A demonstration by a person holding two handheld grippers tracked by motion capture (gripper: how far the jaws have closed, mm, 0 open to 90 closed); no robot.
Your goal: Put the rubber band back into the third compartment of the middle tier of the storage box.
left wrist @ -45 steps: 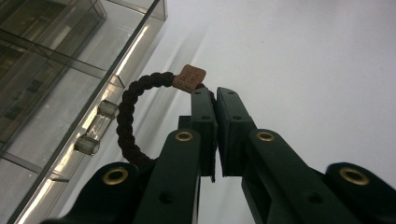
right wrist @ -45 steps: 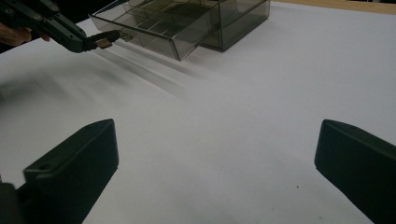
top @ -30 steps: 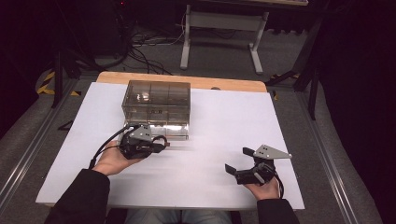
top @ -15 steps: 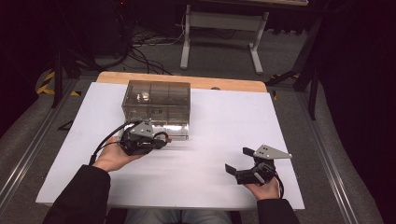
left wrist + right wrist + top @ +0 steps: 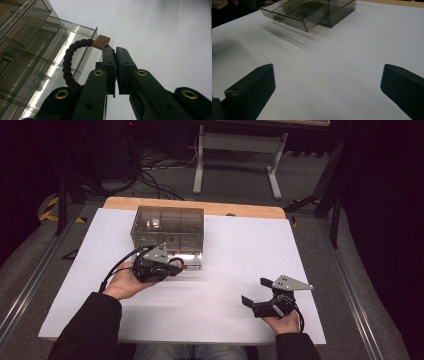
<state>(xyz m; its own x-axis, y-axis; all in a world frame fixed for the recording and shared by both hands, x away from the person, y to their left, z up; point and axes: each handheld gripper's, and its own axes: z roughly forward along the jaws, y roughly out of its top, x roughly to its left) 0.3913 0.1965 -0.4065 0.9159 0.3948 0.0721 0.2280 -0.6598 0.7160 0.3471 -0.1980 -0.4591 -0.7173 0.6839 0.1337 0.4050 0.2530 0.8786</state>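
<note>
A smoky clear drawer box [image 5: 167,226] stands at the back left of the white tabletop, its lowest drawer [image 5: 190,261] pulled out toward me. My left gripper [image 5: 180,265] hovers at the drawer's front and is shut on a dark braided cord loop [image 5: 67,65] with a small brown tag [image 5: 101,41]. In the left gripper view, the loop hangs left of the jaws [image 5: 115,51], over the drawer's rim [image 5: 75,26]. My right gripper [image 5: 256,291] rests open at the front right, with nothing between its jaws [image 5: 328,85]. From there the box [image 5: 337,10] and drawer [image 5: 294,15] lie far ahead.
A white sheet [image 5: 235,250] covers the table, and a wooden edge [image 5: 240,210] shows at the back. Beyond the table are a floor with cables and a white stand [image 5: 235,142]. The drawer is split into compartments.
My left gripper has edged slightly up toward the open drawer with the cord loop in it. The right gripper has stayed still.
</note>
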